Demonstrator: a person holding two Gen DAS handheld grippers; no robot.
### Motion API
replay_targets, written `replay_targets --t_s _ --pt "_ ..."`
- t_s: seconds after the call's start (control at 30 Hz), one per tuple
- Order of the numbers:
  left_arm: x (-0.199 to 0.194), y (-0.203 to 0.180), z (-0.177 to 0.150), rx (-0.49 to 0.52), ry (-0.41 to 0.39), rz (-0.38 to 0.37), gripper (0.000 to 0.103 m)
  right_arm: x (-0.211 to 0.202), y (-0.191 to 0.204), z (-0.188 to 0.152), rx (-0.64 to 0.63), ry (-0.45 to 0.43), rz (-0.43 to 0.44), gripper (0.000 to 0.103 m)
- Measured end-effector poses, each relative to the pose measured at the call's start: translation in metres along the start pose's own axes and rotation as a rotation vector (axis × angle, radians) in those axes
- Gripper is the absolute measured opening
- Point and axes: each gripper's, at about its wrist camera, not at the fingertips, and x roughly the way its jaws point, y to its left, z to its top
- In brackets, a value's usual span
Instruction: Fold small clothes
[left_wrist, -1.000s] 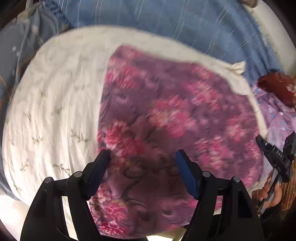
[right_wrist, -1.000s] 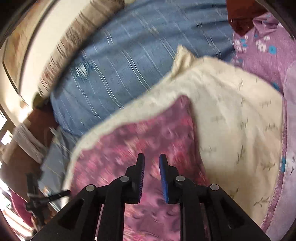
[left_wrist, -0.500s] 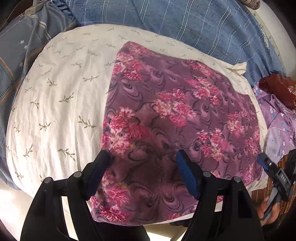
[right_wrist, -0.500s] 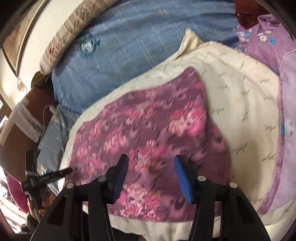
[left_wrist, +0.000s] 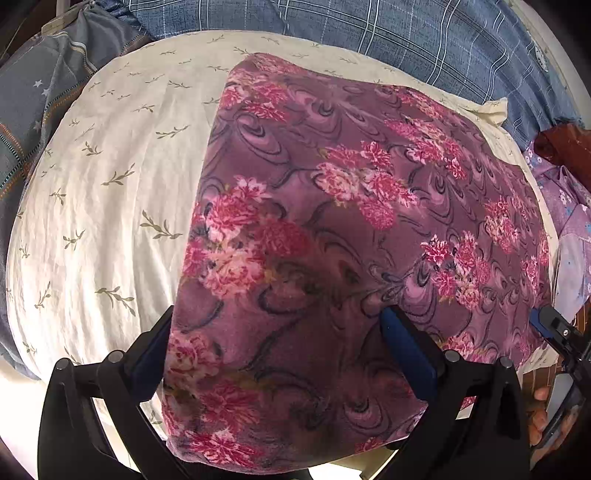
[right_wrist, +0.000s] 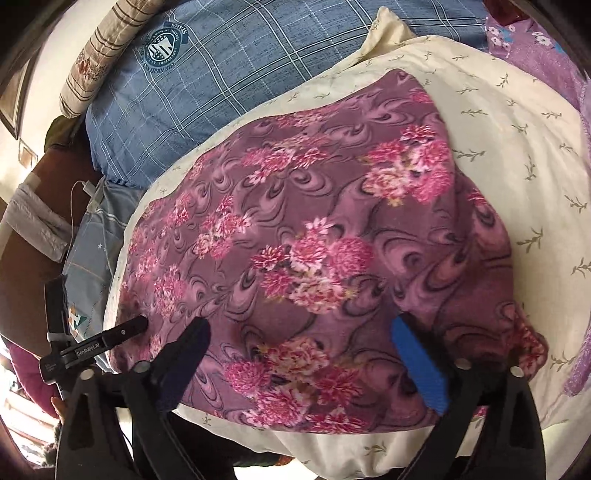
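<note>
Two grippers hover low over the near edge of the purple floral cloth (left_wrist: 332, 229), each spread wide and holding nothing: the left gripper (left_wrist: 277, 343) straddles the cloth's near left corner, the right gripper (right_wrist: 299, 350) sits near its right end, likely placed to pinch that hem for a fold. The cloth lies flat and smooth, fleecy-looking, on a cream leaf-print pillow (left_wrist: 110, 192).

"GenRoboAI" on left claw (right_wrist: 94, 345)
</note>
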Motion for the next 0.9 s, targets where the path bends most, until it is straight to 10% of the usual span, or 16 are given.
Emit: replay_targets --t_s 0.47,0.67,0.9 --pt "-0.019 0.016 -0.021 0.040 -0.045 -0.072 0.103 -0.006 -0.008 -0.012 0.042 -0.047 0.052 0.103" --pt "-0.078 0.080 -0.019 -0.087 -0.139 -0.150 0.103 -0.020 0.008 -0.010 -0.028 -0.075 -0.029 0.102" --pt "-0.070 0.127 -0.049 -0.316 -0.017 -0.363 0.103 -0.030 0.041 -0.014 -0.143 -0.161 -0.017 0.102"
